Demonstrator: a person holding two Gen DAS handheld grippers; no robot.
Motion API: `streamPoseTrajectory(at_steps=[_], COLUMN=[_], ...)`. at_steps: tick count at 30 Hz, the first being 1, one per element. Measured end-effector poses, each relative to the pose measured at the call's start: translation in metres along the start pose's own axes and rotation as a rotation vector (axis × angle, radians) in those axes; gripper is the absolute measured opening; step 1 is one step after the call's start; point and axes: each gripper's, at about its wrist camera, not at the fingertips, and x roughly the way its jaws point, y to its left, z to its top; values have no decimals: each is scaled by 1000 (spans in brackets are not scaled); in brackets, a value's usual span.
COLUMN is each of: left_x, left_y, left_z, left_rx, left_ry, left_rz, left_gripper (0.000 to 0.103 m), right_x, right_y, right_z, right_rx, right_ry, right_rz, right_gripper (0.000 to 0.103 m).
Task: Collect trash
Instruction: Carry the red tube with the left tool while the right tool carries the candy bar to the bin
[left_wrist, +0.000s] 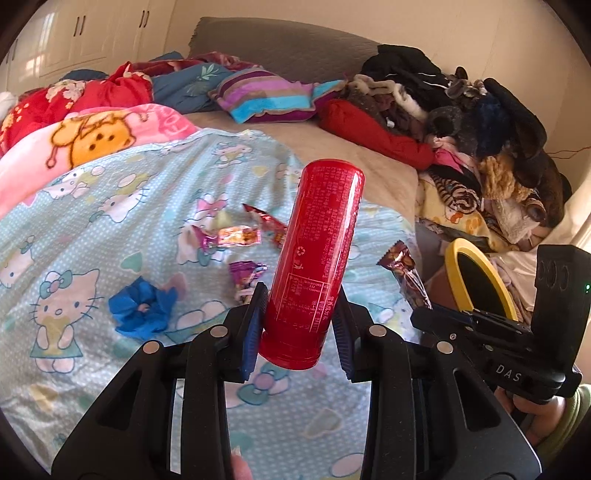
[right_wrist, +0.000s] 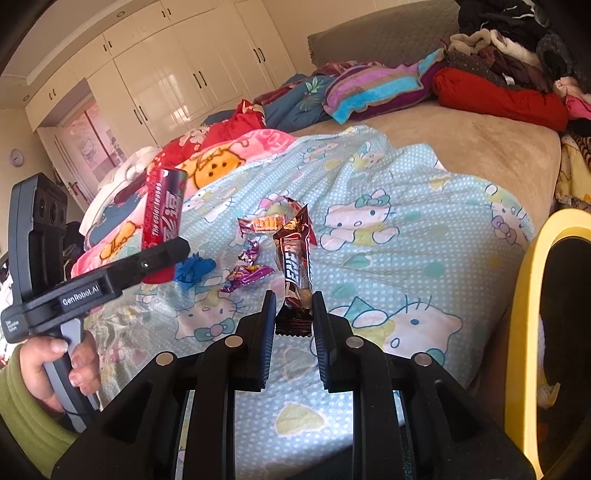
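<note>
Two pieces of trash are already lifted off the bed, so the carrying step is judged to be in hand. On the printed sheet three wrappers are left lying: an orange one at about twelve o'clock from the left gripper, a purple one just nearer, and a red one partly hidden behind the can. A crumpled blue scrap is seen at ten o'clock. The yellow-rimmed bin is seen at three o'clock of the right gripper's view, beside the bed's edge.

The red can is held upright, slightly tilted, clamped low on its body between the jaws of the left gripper. The brown snack wrapper is pinched at its lower end between the jaws of the right gripper, its top standing free.

Next, a swing of both loads toward three o'clock over the bin's mouth is called for, then a release of each; the can, being heavier, should be kept firmly gripped until it is above the opening
</note>
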Motion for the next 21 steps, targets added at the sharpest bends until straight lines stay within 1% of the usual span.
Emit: streamPoseTrajectory(at_steps=[6,10,21], left_x=[-2,-2,-1], left_y=[-17,-31,-74], left_z=[-1,-1,2], left_rx=[21,40,105], left_ry=[-4,-9,-12], left_rz=[-24,-43,-100], left_gripper=[27,27,27], right_x=[-16,-31,-66], right_y=[0,-2,-25], right_z=[4,10,15], right_rx=[-18,-37,-32], right_ry=[-19,-39,-78], right_rz=[-1,-16,-70], right_gripper=[19,19,19])
